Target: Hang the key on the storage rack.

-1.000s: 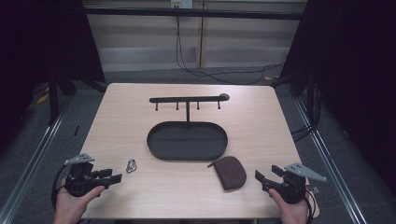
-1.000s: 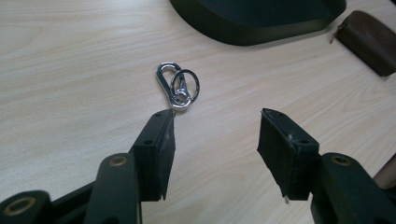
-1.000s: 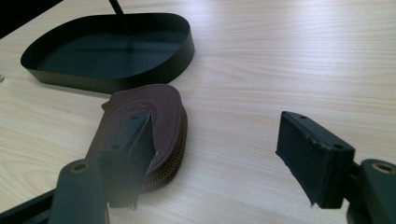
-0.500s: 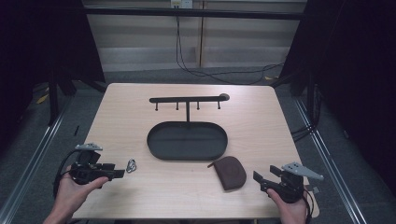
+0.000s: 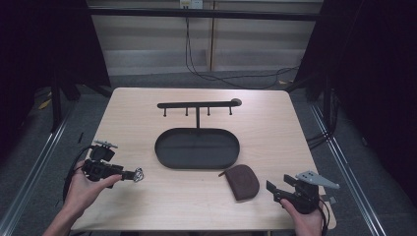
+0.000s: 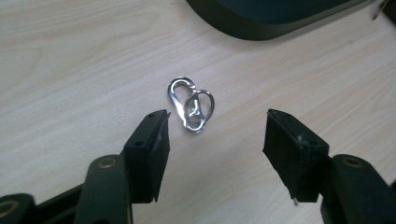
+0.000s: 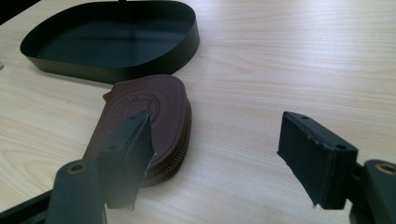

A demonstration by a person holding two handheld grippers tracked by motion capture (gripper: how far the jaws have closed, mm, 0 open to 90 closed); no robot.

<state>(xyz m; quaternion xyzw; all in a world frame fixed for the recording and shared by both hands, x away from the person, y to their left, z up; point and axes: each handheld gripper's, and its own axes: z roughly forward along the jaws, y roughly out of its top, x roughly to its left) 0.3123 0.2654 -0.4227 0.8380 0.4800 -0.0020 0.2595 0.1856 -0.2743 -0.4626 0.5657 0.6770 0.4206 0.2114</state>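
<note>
My left tongs [image 6: 215,135] are released, jaws straddling the silver carabiner clip [image 6: 190,103] lying flat on the bench [image 5: 147,113] at nine o'clock of the black oval tray [image 5: 196,147]. My right tongs [image 7: 215,144] gape beside the brown leather pouch [image 7: 144,126].

Round embossed stamp on brown pouch [image 7: 144,126], lettering unreadable

left tongs [image 6: 215,135]: jaws apart | metal clip [image 6: 190,103]: on table between tips
</note>
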